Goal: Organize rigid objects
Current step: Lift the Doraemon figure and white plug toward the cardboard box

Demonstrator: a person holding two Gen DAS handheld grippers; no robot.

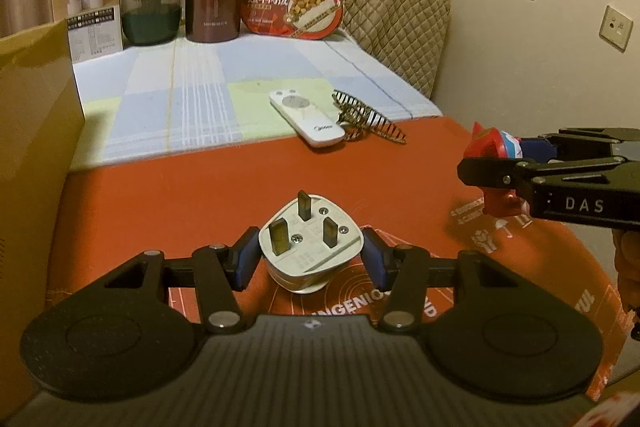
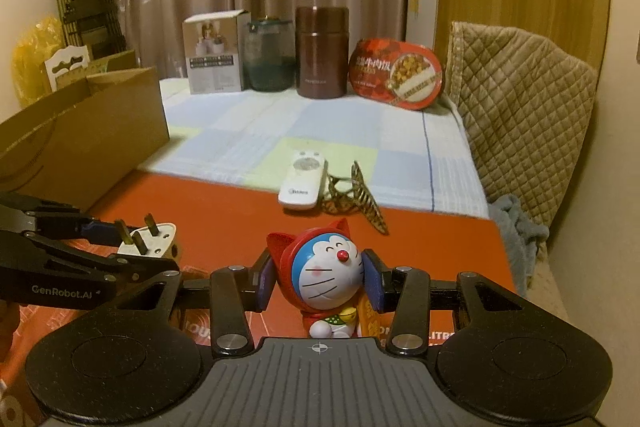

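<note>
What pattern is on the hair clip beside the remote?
The hair clip has dark and pale zebra-like stripes, clearest in the left wrist view.

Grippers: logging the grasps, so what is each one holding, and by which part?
Left gripper clamps the white plug by its side walls, prongs up. Right gripper clamps the cat figurine by the sides of its head.

White plug (image 1: 311, 247), prongs up; cat-hooded figurine (image 2: 326, 277).
</note>
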